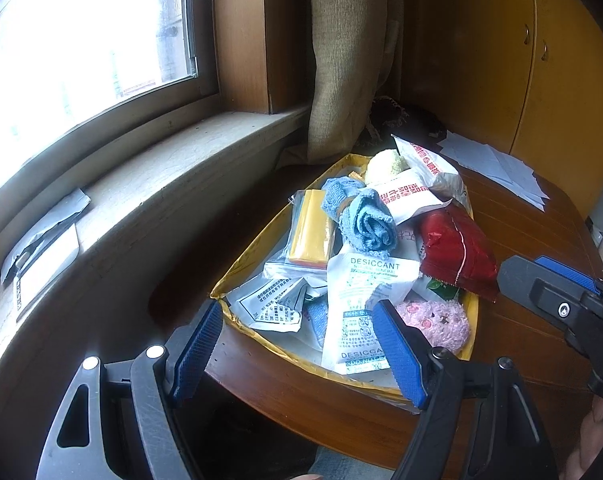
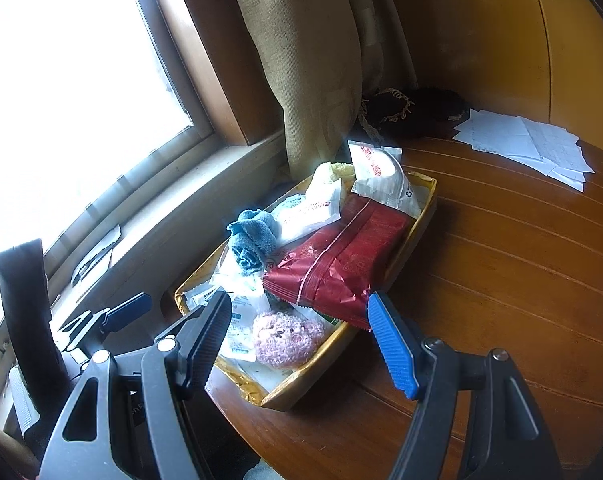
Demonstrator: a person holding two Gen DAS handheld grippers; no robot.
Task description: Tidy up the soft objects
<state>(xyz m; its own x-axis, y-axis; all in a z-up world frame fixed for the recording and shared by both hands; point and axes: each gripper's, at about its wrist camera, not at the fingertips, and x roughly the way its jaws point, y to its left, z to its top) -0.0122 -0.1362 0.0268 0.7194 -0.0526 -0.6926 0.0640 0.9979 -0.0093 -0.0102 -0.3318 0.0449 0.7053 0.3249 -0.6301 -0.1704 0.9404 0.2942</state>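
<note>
Soft objects sitting piled in the yellow tray [image 1: 237,268] on the wooden table [image 2: 521,260]: blue cloth [image 1: 367,220], red packet [image 2: 341,264], pink plush [image 2: 287,338]; left gripper [image 1: 297,344] hovering wide and unloaded over the tray's near end; right gripper [image 2: 301,332] likewise spread, gripping nothing.

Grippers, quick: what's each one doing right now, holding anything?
Left gripper: open, holding nothing, in front of the tray.
Right gripper: open, holding nothing, pink plush toy beyond its fingers.
</note>
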